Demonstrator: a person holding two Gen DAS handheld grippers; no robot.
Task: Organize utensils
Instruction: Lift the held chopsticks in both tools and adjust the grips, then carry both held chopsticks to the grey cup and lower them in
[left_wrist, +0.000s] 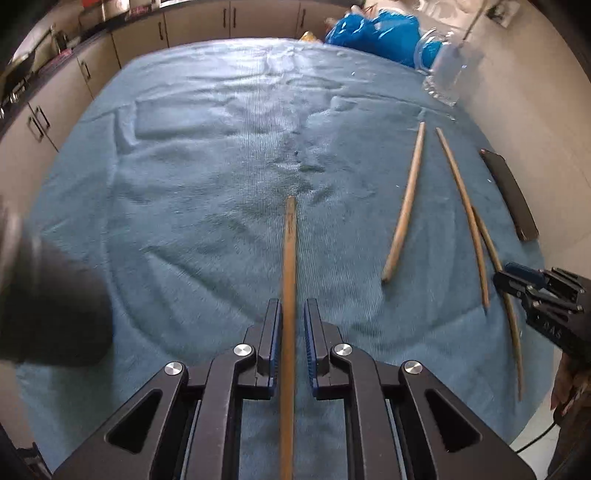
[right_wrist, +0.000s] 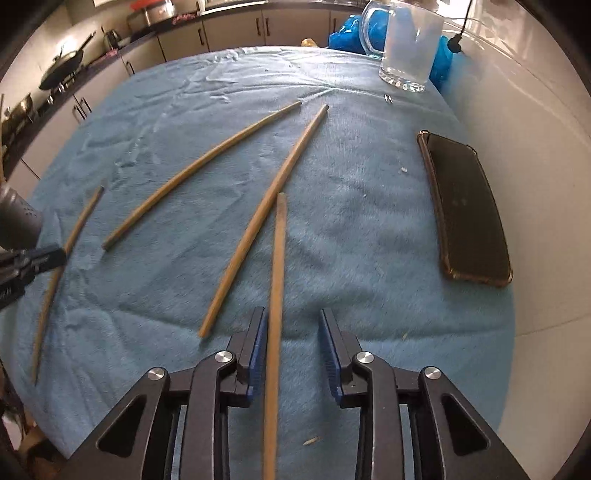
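Left gripper (left_wrist: 291, 314) points steeply down at the blue cloth (left_wrist: 207, 177) with its jaws narrow, a wooden chopstick (left_wrist: 289, 280) running straight up the gap between the blue pads (left_wrist: 309, 332). A thin gap shows on each side of the stick, so whether the pads press on it cannot be told.

Right gripper (right_wrist: 291, 325) stands with its jaws wider. A second chopstick (right_wrist: 277, 295) runs lengthwise between them, lying close against the left pad (right_wrist: 258, 339) and well clear of the right one; the pads do not clamp it.

Two loose chopsticks lie on the cloth between the grippers: a long one (right_wrist: 258, 225) just left of the right gripper's stick, nearly touching its far end, and a curved one (right_wrist: 195, 170) farther left. In the left wrist view the right gripper (left_wrist: 517, 284) sits at the right edge, over its stick.

At the far right corner stands a glass mug (right_wrist: 406, 48). A phone (right_wrist: 465, 206) lies along the cloth's right edge.
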